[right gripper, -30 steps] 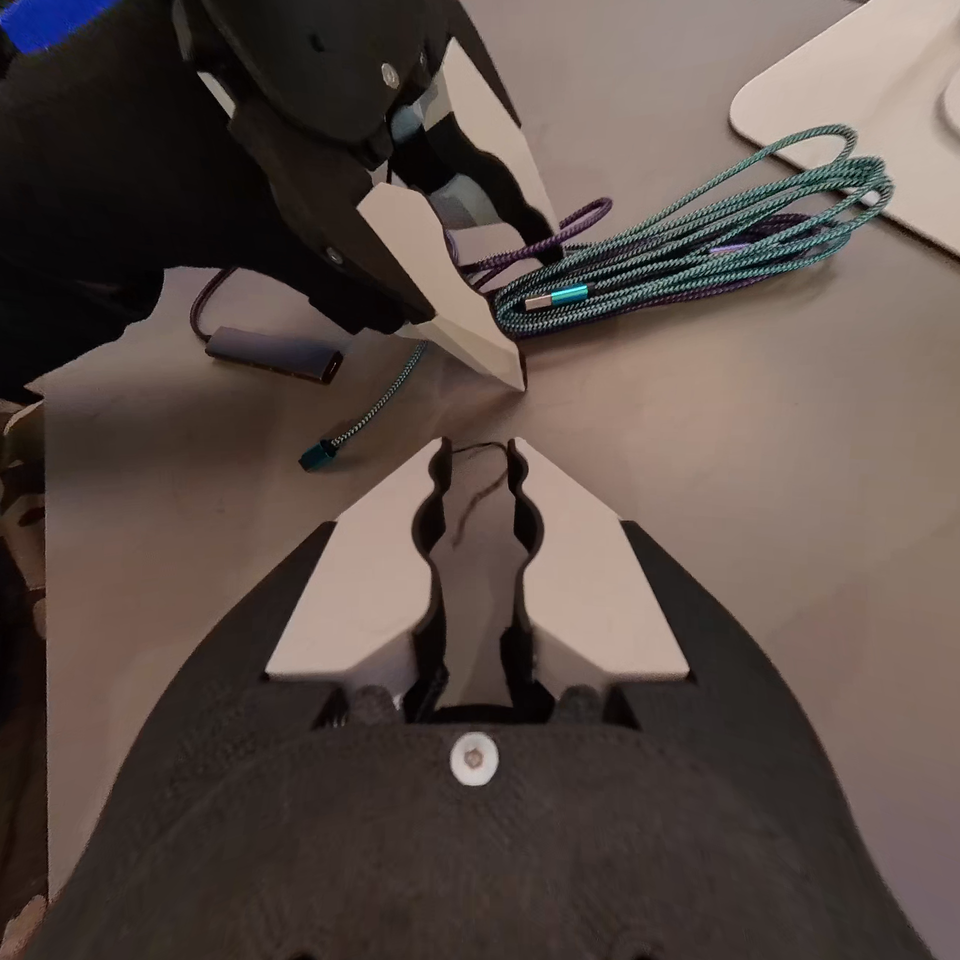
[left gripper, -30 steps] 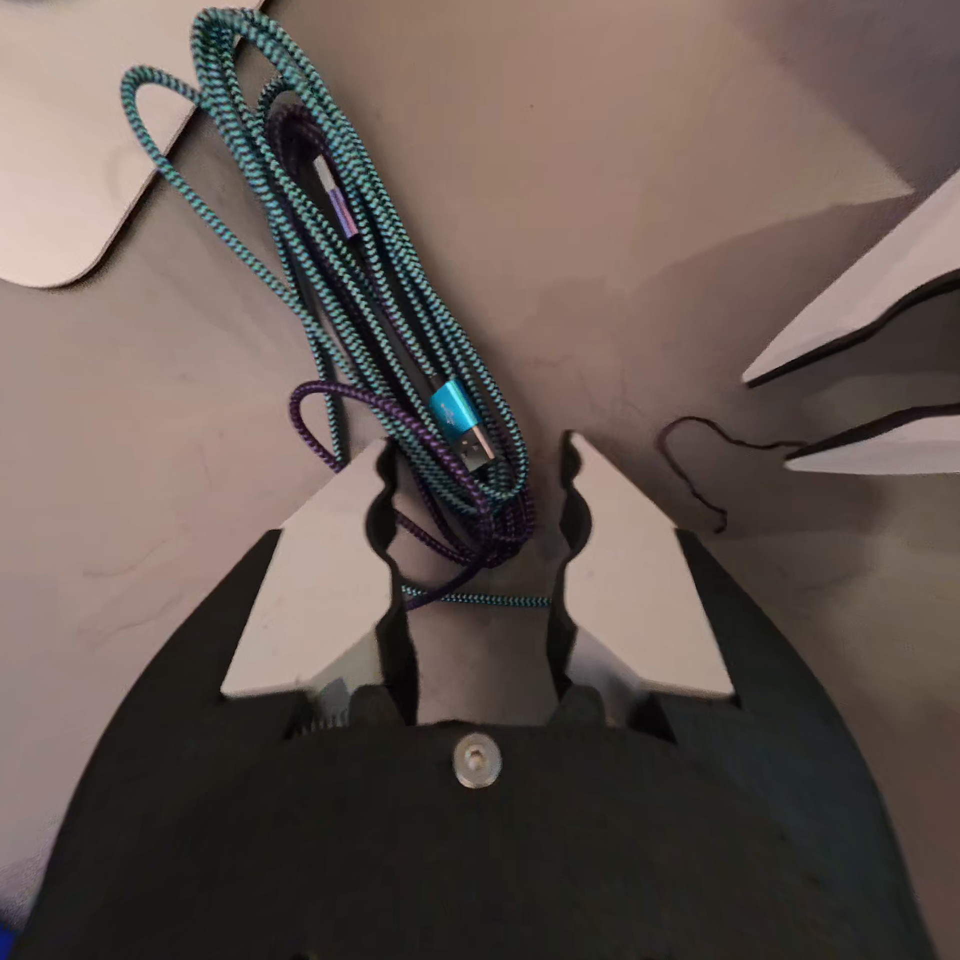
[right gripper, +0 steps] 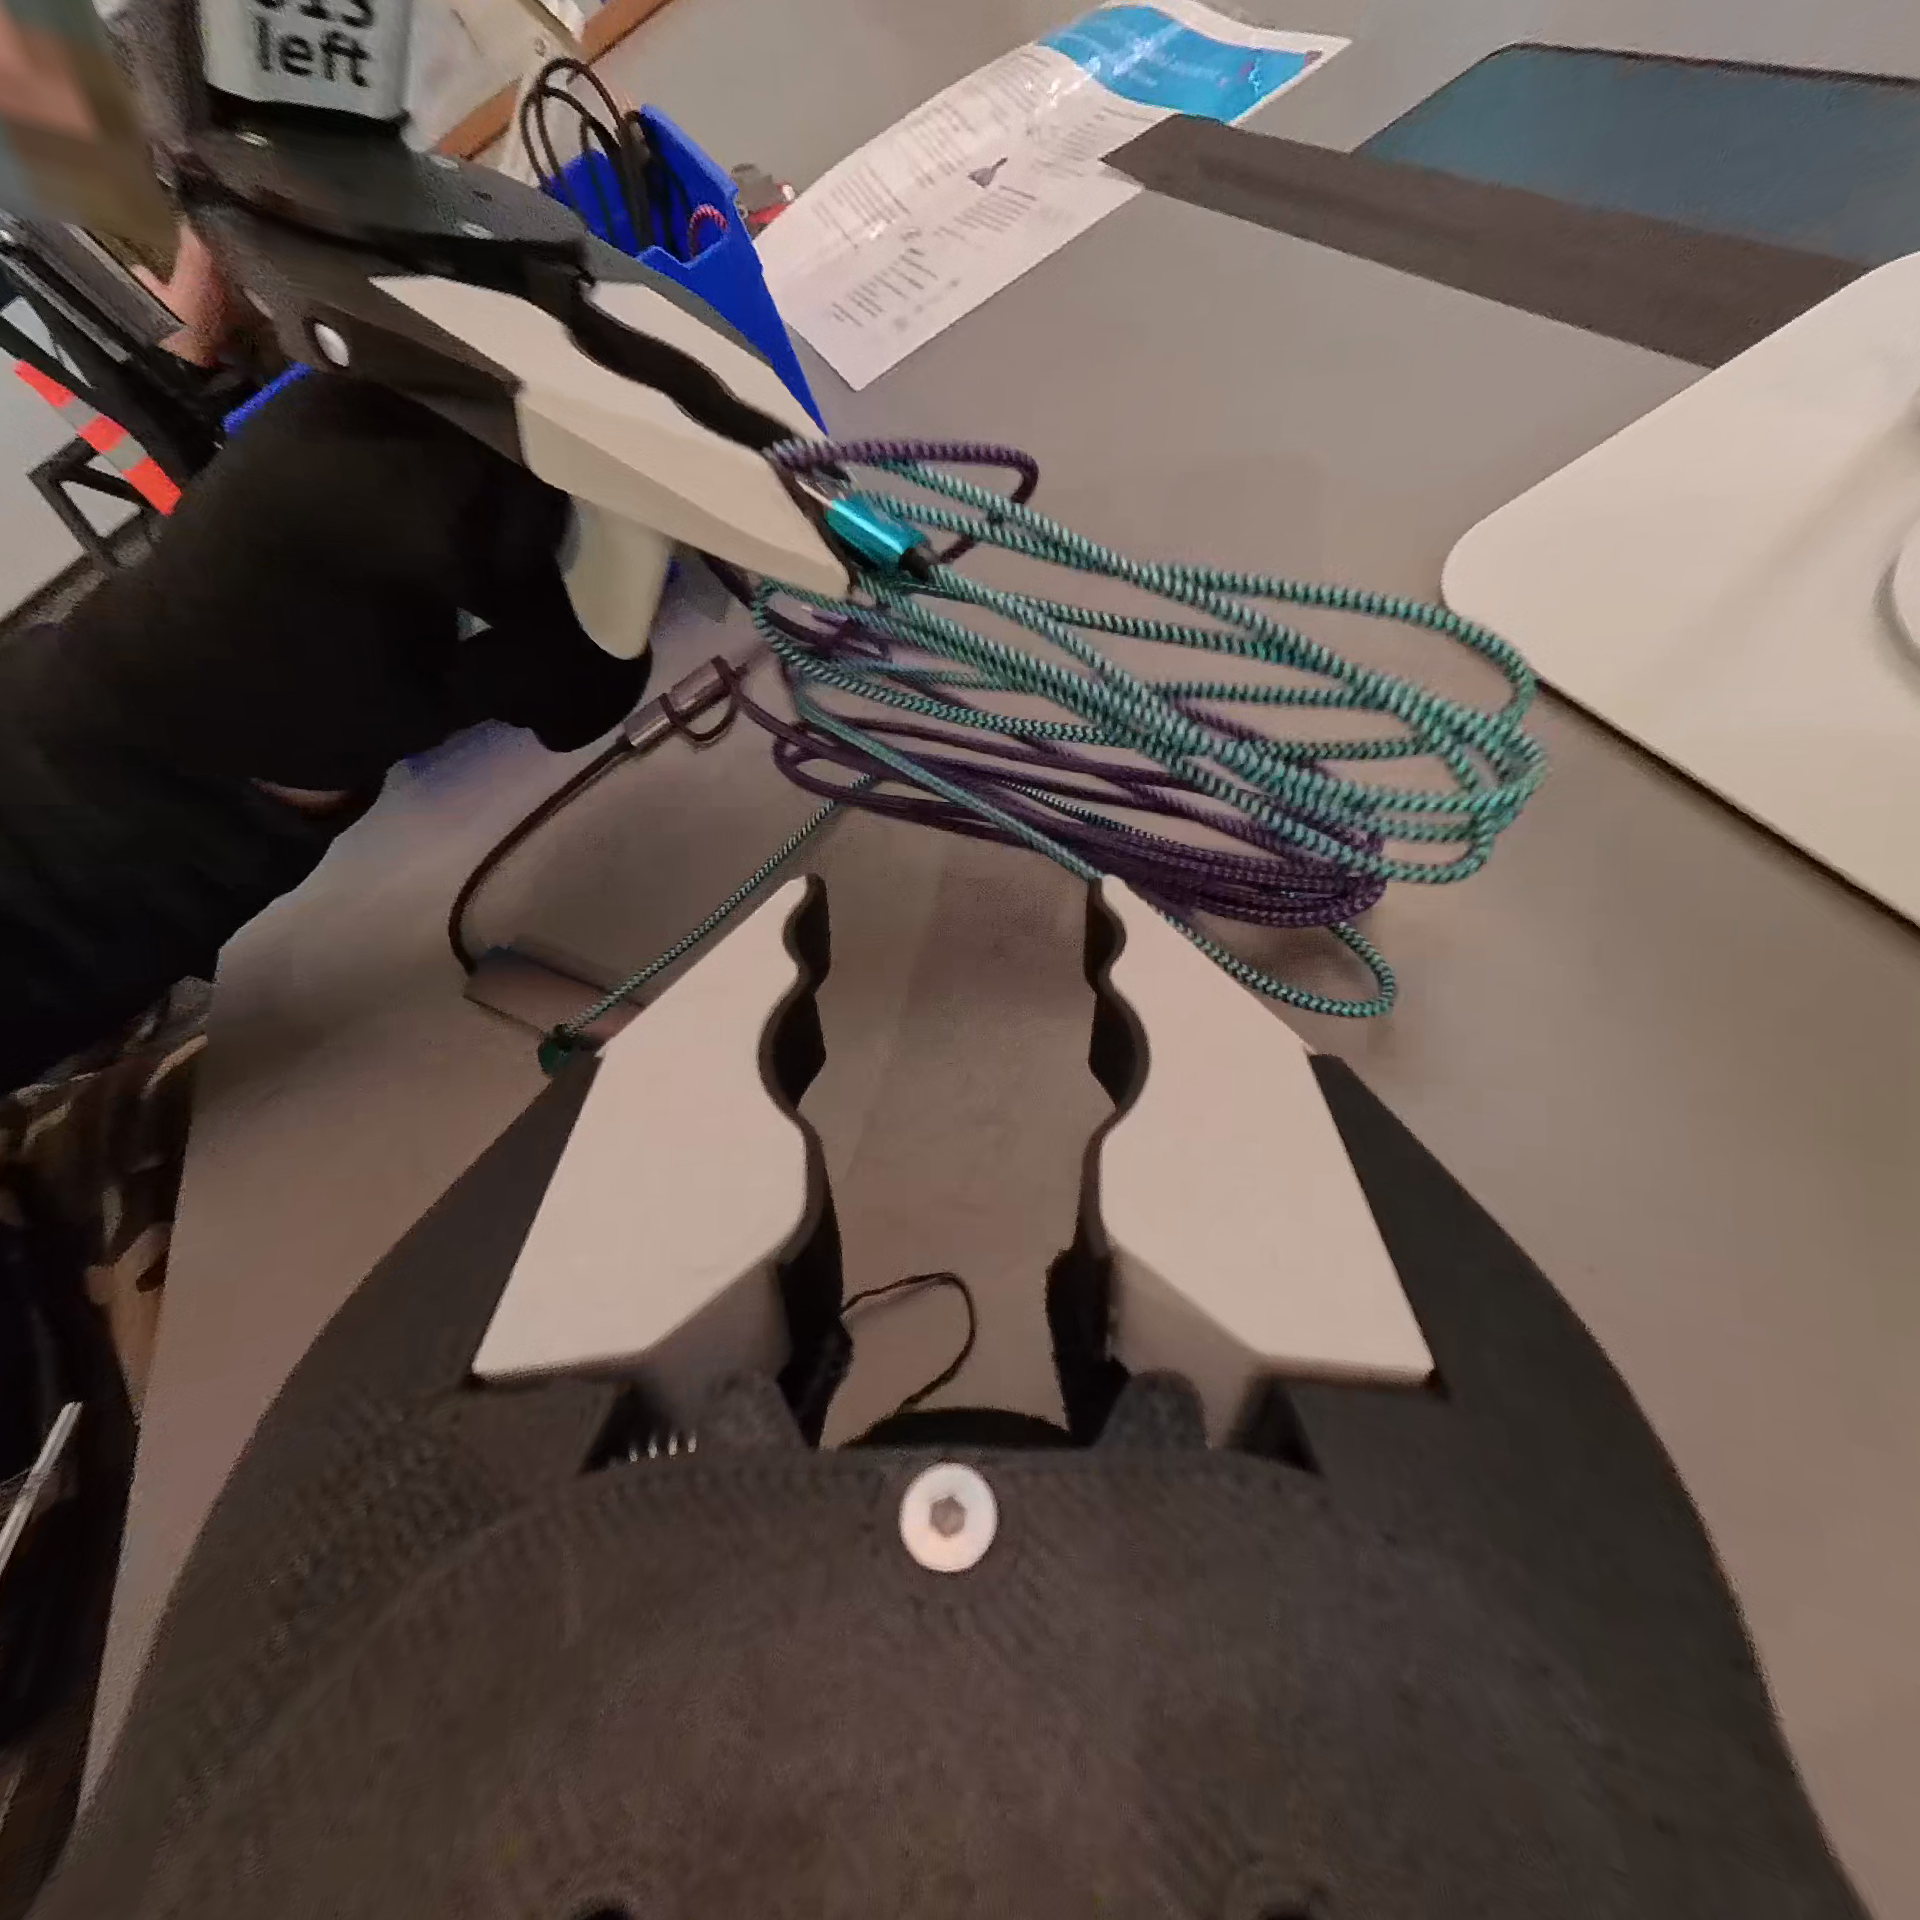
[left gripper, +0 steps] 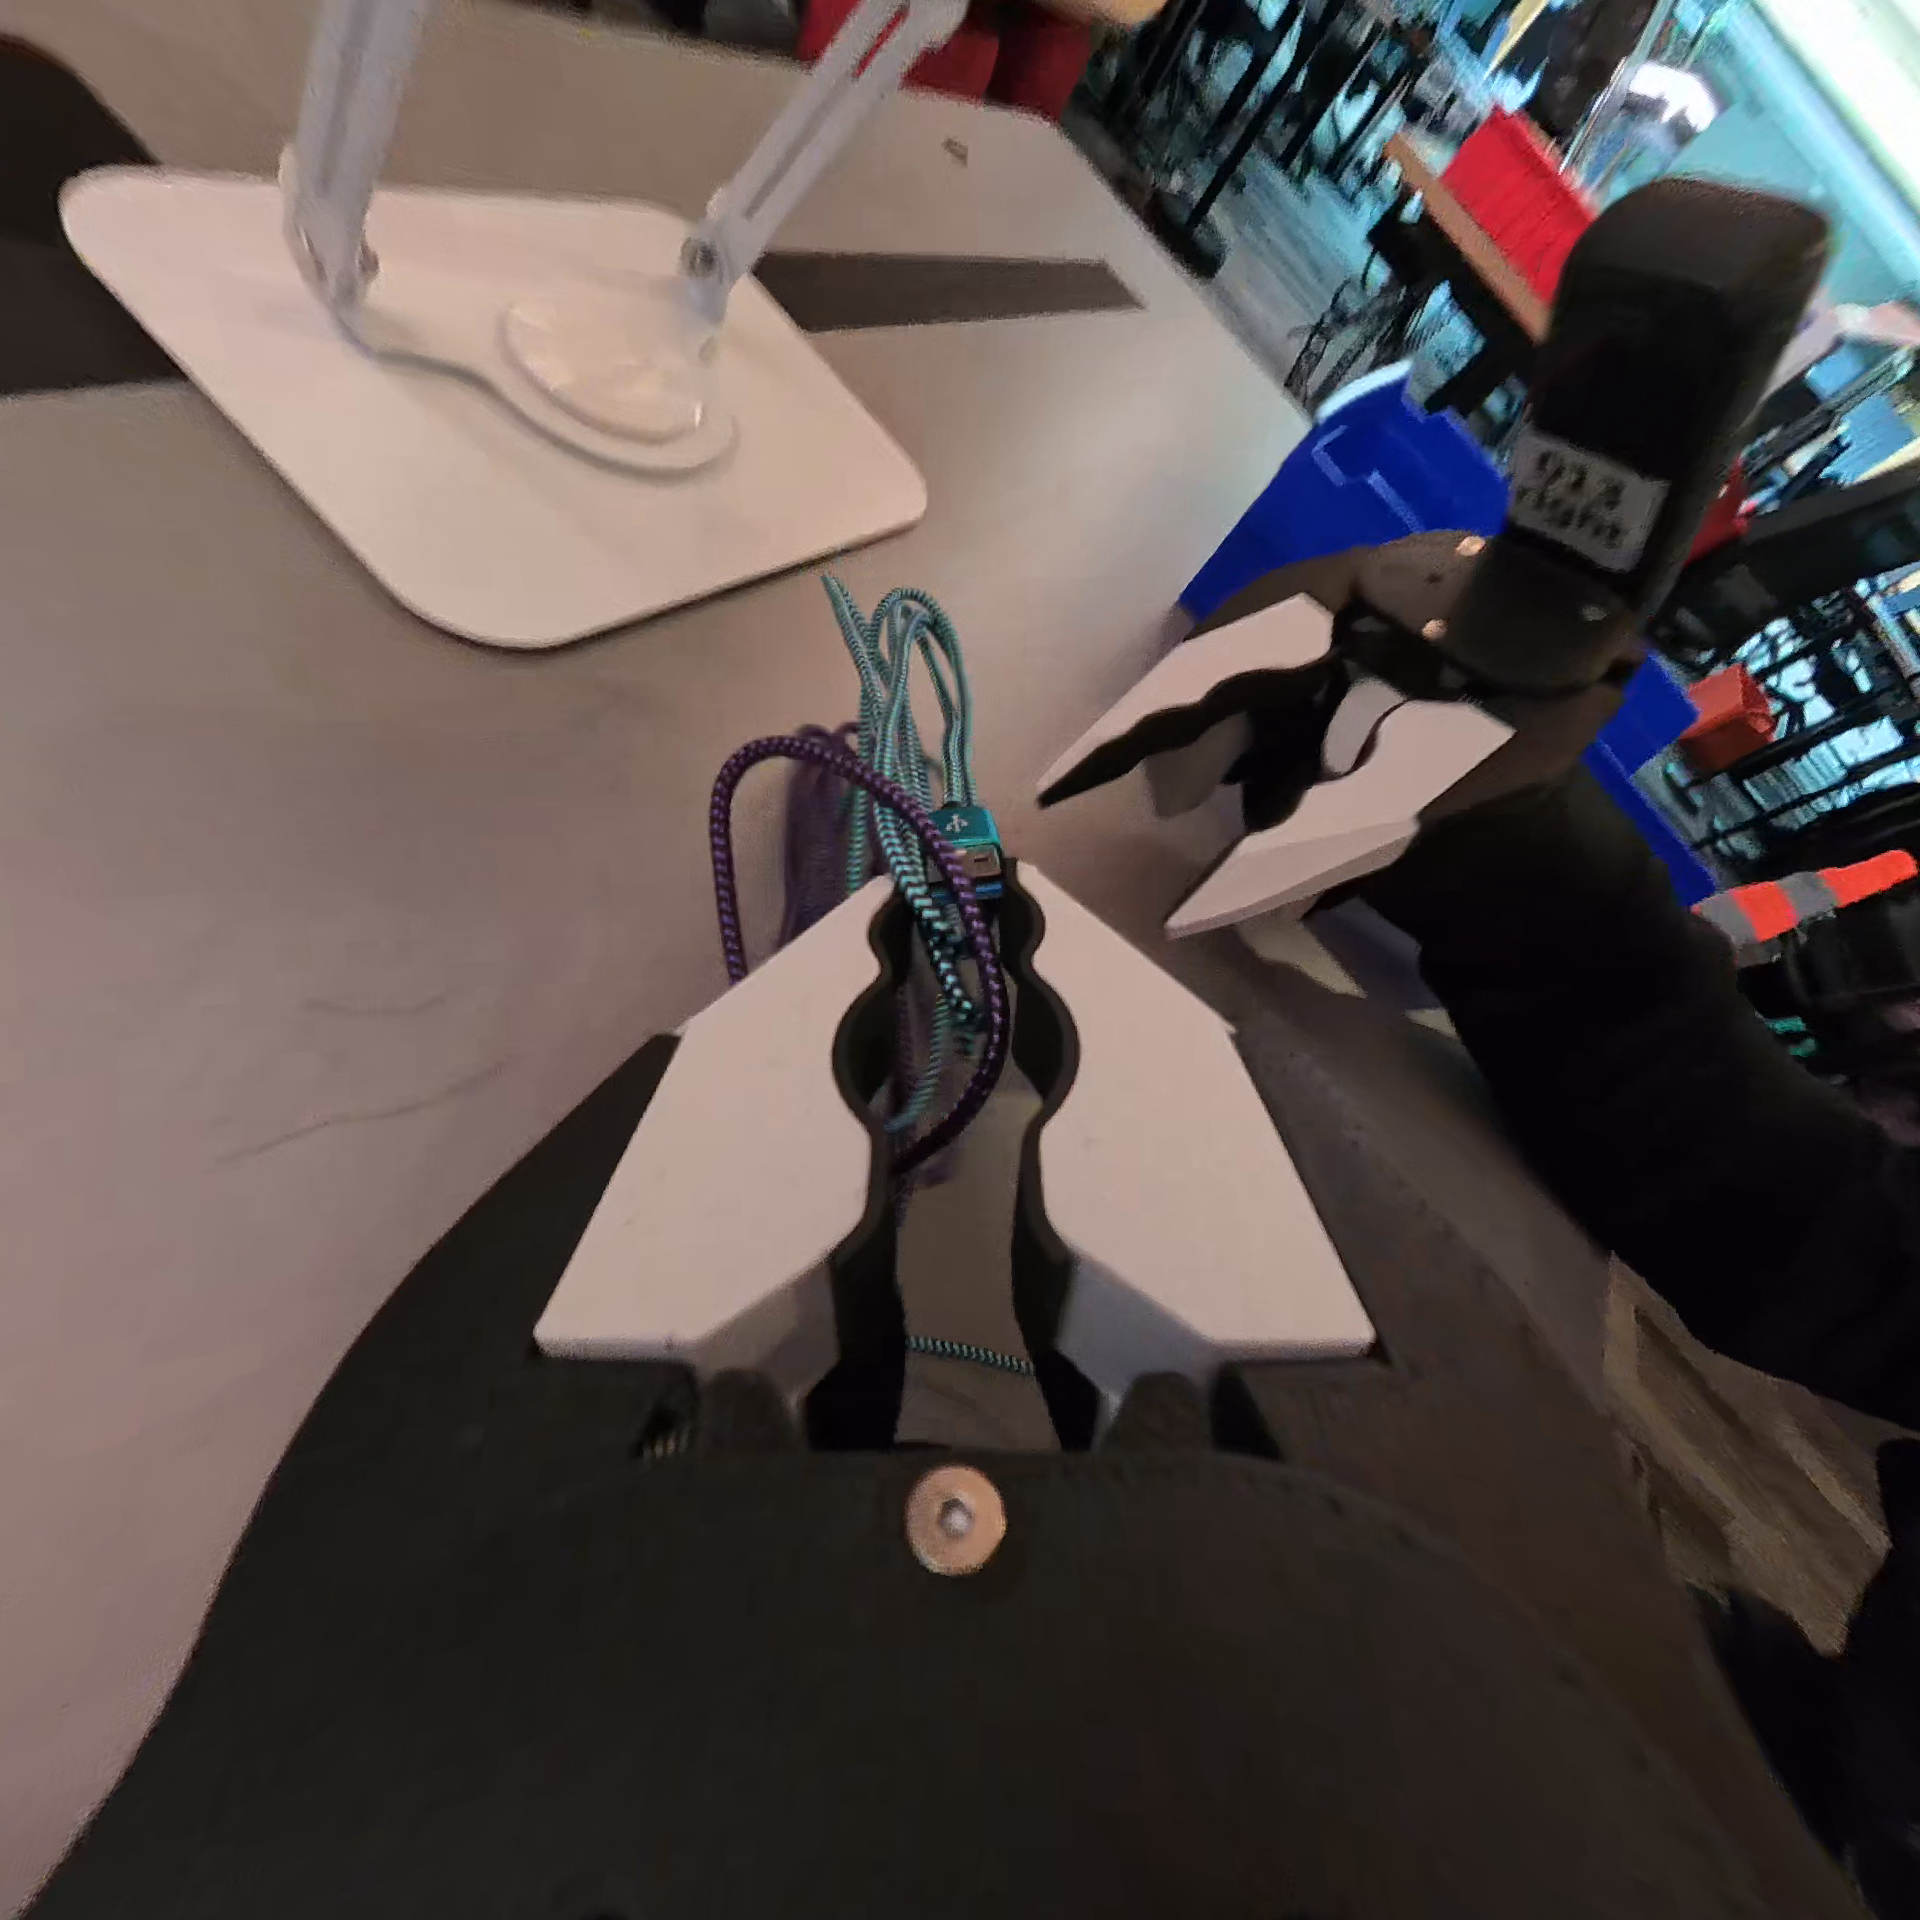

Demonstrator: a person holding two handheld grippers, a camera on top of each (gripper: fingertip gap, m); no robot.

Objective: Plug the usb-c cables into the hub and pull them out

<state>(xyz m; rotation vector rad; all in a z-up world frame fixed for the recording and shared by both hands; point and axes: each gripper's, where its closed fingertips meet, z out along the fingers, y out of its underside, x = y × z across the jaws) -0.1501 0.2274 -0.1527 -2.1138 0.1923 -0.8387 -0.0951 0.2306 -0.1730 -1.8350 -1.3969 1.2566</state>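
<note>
Basically, left claw (right gripper: 821, 509) pinched the teal/purple cable bundle (right gripper: 1195, 727), coils hanging above the table (right gripper: 1558, 1143). Only the right view showed this; hub (right gripper: 520, 987) mostly hidden there. Right claw (right gripper: 951, 904) gaped wide, empty.

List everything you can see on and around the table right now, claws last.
Teal braided cable: one, teal and black, coils lifted off the table, pinched in the left claw.
Purple braided cable: one, purple, tangled with the teal coils.
Teal plug: one, metallic teal, at the left claw's tip.
Hub: one, dark grey, hanging below the left claw on a dark lead.
Stand base: one, white, far side of the table.
Printed sheet: one, white with a blue patch, far table edge.
Blue bin: one, behind the left claw.
Table: one, grey.
Left claw: shut on the cable bundle.
Right claw: open, empty.
</note>
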